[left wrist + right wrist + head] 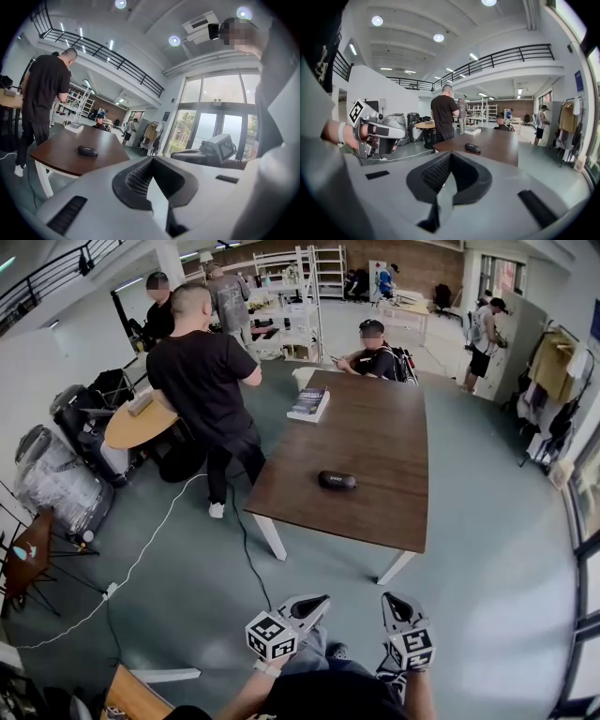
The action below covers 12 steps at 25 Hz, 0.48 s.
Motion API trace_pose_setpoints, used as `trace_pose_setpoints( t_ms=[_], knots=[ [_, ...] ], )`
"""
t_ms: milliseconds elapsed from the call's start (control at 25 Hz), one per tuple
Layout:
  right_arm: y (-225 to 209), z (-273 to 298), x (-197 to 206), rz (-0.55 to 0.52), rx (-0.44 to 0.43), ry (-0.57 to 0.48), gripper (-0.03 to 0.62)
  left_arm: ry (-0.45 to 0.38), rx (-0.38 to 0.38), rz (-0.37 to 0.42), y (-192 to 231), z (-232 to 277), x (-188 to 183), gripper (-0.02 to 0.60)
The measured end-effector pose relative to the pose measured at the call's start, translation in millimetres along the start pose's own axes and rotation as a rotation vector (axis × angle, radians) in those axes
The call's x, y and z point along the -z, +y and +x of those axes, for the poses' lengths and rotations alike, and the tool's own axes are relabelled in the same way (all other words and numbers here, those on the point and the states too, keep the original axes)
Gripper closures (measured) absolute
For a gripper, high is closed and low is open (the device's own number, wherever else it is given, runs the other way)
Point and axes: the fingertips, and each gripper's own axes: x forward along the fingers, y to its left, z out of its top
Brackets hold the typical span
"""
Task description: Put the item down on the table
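At the far left of the head view is a small round wooden table. A person in black stands next to it. Then comes the long brown table. A book lies near its far left corner. The item, a dark oval case, lies flat nearer the front edge, with nothing touching it. A person in a cap sits at the far end. Clothes hang at the far right.

At the bottom, the left claw and the right claw are held side by side above the floor, well apart from the case. Each claw's own view shows its two jaws pressed together with nothing between them.

Only the left gripper view shows the tall glass doors. Only the right gripper view shows the hand that holds the left claw. Only the head view shows the white cable on the floor.

The case and the book cover have pale print, too small to read. The cubes on the claws carry black-and-white squares, not words.
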Motion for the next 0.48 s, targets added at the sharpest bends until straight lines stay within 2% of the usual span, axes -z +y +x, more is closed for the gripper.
trace_pose_setpoints(
  t_ms=[480],
  knots=[
    [2.3,-4.6,8.0,0.028,-0.005,-0.005,0.606,0.008,-0.007,0.010,-1.6,1.9,6.9,0.577]
  ],
)
